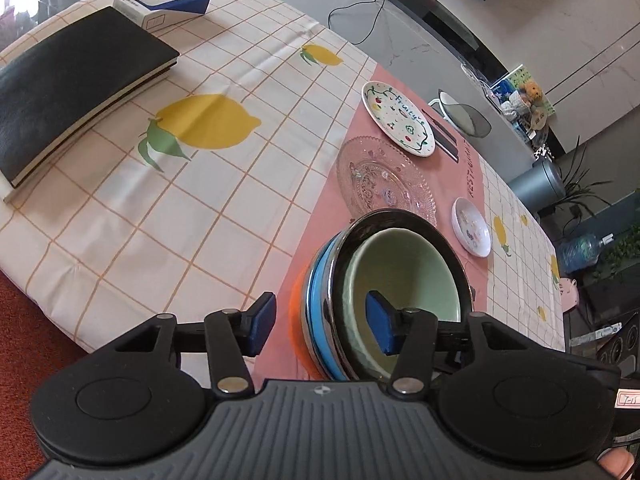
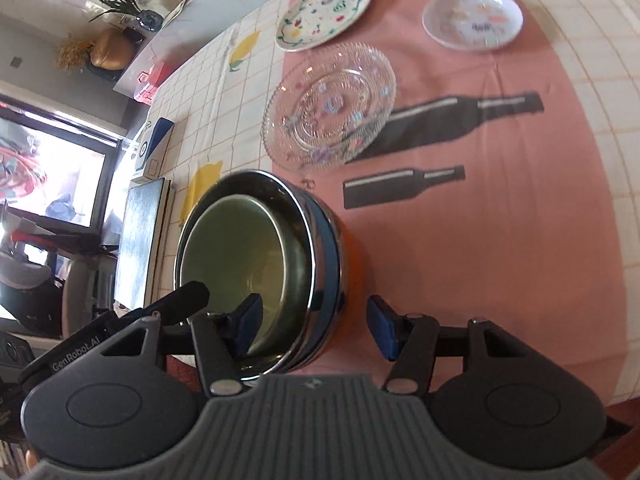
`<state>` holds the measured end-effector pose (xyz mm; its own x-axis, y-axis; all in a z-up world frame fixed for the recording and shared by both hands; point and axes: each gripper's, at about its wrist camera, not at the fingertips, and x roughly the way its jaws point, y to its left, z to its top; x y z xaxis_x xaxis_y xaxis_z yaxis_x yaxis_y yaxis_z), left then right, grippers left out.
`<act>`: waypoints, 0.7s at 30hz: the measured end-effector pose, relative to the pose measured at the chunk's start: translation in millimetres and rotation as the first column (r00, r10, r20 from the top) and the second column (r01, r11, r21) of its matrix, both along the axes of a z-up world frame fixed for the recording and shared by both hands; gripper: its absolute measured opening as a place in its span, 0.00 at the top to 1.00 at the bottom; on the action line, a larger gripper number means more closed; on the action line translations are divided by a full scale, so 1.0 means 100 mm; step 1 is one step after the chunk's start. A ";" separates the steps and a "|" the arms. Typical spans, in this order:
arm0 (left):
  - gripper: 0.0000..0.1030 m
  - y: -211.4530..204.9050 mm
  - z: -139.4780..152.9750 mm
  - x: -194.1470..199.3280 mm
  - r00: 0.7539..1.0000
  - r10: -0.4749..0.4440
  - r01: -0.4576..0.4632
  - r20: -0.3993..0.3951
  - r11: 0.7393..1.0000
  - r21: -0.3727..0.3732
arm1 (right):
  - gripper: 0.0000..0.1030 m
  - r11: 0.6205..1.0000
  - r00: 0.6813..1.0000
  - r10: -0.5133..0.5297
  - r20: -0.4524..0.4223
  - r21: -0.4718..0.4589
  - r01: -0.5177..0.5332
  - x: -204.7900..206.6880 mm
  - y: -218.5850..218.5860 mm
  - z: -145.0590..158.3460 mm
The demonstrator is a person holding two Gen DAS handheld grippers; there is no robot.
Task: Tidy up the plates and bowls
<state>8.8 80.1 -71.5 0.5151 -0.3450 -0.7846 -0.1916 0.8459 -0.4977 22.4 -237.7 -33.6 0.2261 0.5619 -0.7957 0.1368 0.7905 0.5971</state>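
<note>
A nested stack of bowls stands on the pink mat [image 1: 320, 216]: a green bowl [image 1: 400, 268] inside a shiny steel bowl [image 1: 400, 216], over a blue bowl [image 1: 320, 292] and an orange bowl [image 1: 298, 320]. My left gripper [image 1: 322, 324] is open and straddles the stack's near wall, one pad inside the green bowl, the other outside and clear of the orange one. My right gripper [image 2: 316, 328] is open too and straddles the opposite wall of the stack [image 2: 240, 248], its outer pad not touching. Beyond lie a glass plate [image 1: 384, 178], a fruit-patterned plate [image 1: 398, 120] and a small white dish [image 1: 471, 226].
A black notebook [image 1: 76, 88] and a white-and-blue box [image 1: 164, 4] lie on the lemon-print cloth to the left. The table's near edge drops to red floor [image 1: 24, 320]. The mat [image 2: 500, 240] shows printed bottles to the right of the stack.
</note>
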 end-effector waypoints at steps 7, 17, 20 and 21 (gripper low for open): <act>0.63 -0.02 -0.02 0.05 1.000 -0.010 0.010 -0.002 1.000 -0.008 | 0.54 0.999 0.999 -0.032 0.019 0.003 0.032 0.03 0.02 -0.03; 0.64 0.22 0.02 0.30 0.999 0.031 -0.030 -0.016 0.998 0.046 | 0.54 1.000 1.000 0.007 0.012 -0.014 -0.007 0.26 0.32 -0.02; 0.64 0.31 0.03 0.39 0.999 0.038 -0.036 -0.021 0.998 0.058 | 0.54 1.000 1.000 0.015 0.007 -0.012 -0.014 0.36 0.44 -0.03; 0.64 0.34 0.03 0.42 0.999 0.039 -0.037 -0.022 0.997 0.062 | 0.54 1.000 1.000 0.017 0.005 -0.012 -0.017 0.39 0.48 -0.03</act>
